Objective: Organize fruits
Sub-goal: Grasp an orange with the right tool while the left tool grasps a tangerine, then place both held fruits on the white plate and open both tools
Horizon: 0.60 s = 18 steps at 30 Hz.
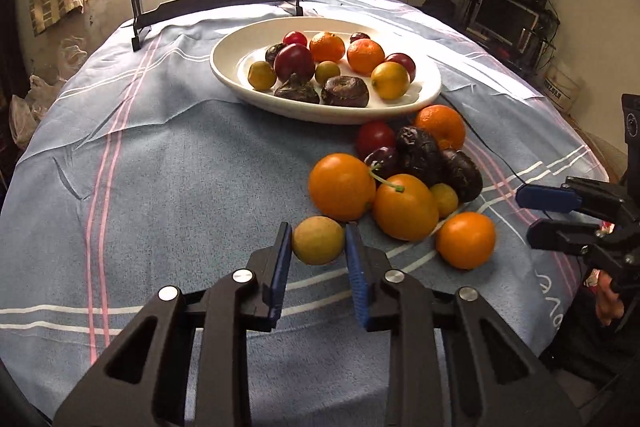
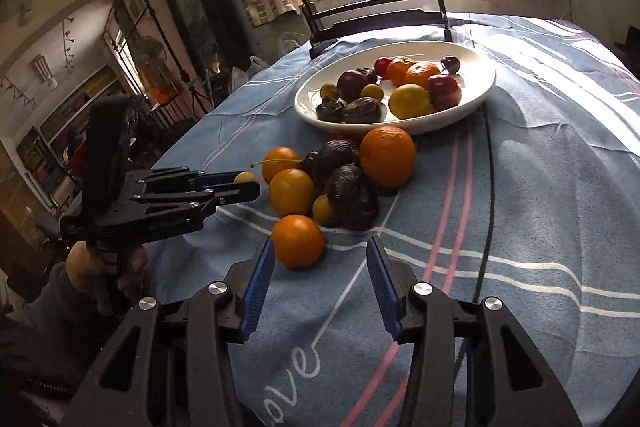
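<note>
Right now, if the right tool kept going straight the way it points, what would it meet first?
Probably the nearest orange fruit, lying on the tablecloth just beyond the right tool and a little left of its centre line. The jaws stand open with nothing between them. Depth is unclear, so the left finger might only graze it.

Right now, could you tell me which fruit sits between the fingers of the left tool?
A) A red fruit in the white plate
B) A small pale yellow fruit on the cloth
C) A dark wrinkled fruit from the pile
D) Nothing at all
B: the left tool has its blue fingers closed on either side of the small pale yellow fruit, which sits on the blue cloth apart from the white plate.
</note>
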Tool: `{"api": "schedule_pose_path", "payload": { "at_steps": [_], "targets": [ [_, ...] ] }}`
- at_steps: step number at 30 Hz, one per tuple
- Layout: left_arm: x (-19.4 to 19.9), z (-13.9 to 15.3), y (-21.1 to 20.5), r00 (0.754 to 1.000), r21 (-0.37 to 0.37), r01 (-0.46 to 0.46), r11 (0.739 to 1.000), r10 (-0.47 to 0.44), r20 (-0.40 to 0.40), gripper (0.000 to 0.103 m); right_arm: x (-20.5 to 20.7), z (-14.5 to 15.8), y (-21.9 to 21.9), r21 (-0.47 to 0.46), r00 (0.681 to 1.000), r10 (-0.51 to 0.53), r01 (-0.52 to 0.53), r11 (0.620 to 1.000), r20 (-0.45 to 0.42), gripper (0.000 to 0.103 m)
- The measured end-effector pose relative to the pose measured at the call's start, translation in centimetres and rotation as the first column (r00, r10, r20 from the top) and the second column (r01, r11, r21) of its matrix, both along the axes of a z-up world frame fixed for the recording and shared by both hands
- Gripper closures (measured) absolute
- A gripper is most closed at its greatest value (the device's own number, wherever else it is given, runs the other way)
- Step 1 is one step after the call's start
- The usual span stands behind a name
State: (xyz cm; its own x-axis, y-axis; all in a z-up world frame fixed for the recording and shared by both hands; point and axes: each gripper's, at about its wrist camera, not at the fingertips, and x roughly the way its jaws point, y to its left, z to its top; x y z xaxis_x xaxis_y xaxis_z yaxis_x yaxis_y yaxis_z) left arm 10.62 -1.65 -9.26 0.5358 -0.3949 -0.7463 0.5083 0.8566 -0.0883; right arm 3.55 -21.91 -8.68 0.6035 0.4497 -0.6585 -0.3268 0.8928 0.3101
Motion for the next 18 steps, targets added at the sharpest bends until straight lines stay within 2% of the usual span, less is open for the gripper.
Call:
{"api": "schedule_pose_path", "payload": {
  "at_steps": [4, 8, 10, 15, 18],
  "targets": [
    [-1.6, 1.6, 1.0, 1.000, -0.063, -0.008, 0.998, 0.010, 0.026, 0.077, 1.1, -0.6, 2.0, -0.041, 0.999, 0.041, -0.043, 0.998, -0.033, 0.057],
    [-2.6, 2.7, 1.5, 0.999, -0.076, -0.003, 0.997, 0.006, 0.044, 0.077, 2.2, -1.4, 3.6, -0.074, 0.997, 0.056, -0.060, 0.995, -0.058, 0.056],
    [-2.8, 2.8, 1.6, 0.999, -0.075, -0.002, 0.997, 0.006, 0.049, 0.077, 2.6, -1.7, 4.1, -0.097, 0.997, 0.042, -0.048, 0.994, -0.065, 0.067],
    [-3.1, 2.9, 1.7, 0.999, -0.084, -0.001, 0.996, 0.006, 0.054, 0.077, 1.4, -0.7, 3.5, -0.062, 0.999, 0.049, -0.050, 0.997, -0.021, 0.067],
    [-3.2, 3.3, 1.5, 0.998, -0.093, 0.007, 0.996, -0.001, 0.067, 0.077, 0.6, 1.0, 1.6, -0.025, 0.999, 0.012, -0.011, 1.000, 0.030, 0.067]
  ]
}}
